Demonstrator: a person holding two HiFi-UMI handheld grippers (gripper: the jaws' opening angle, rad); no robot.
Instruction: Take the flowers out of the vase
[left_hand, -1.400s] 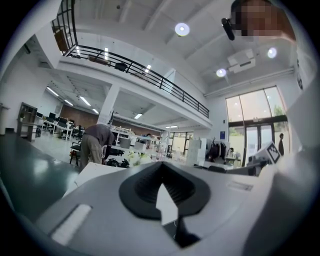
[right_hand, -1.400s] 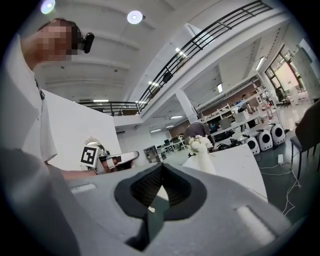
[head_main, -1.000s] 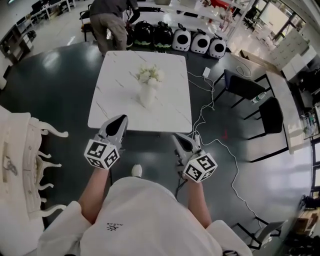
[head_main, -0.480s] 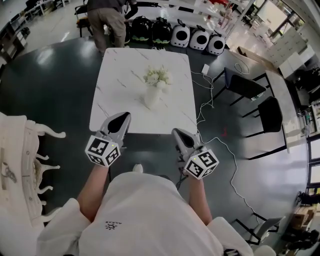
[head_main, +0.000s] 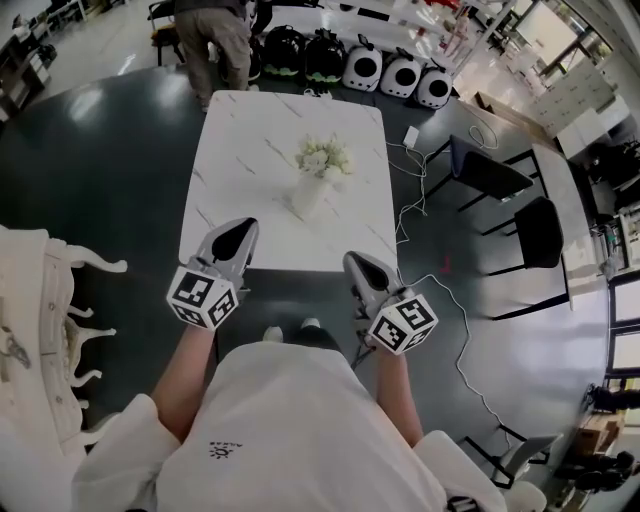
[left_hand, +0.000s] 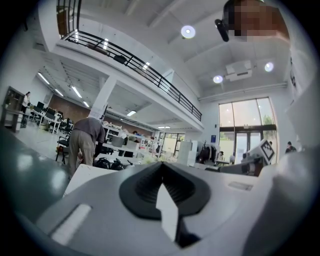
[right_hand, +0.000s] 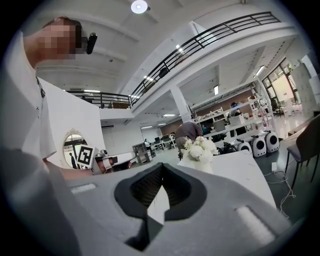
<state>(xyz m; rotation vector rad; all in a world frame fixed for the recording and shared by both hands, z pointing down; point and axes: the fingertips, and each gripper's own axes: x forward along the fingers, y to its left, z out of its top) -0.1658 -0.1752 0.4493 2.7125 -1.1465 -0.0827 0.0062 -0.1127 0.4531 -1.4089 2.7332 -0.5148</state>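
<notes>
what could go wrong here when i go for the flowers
The vase is slim and stands free on the table; pulling the flowers up with one gripper may tip it.
The left gripper and right gripper are both shut; reaching in like that could knock the flowers instead of gripping them.
A white cable trails on the floor right of the table, a possible trip.

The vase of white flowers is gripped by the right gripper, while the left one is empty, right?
Not gripped. The right gripper is shut on nothing, short of the vase standing on the table; the head view shows it. The left gripper is empty.
</notes>
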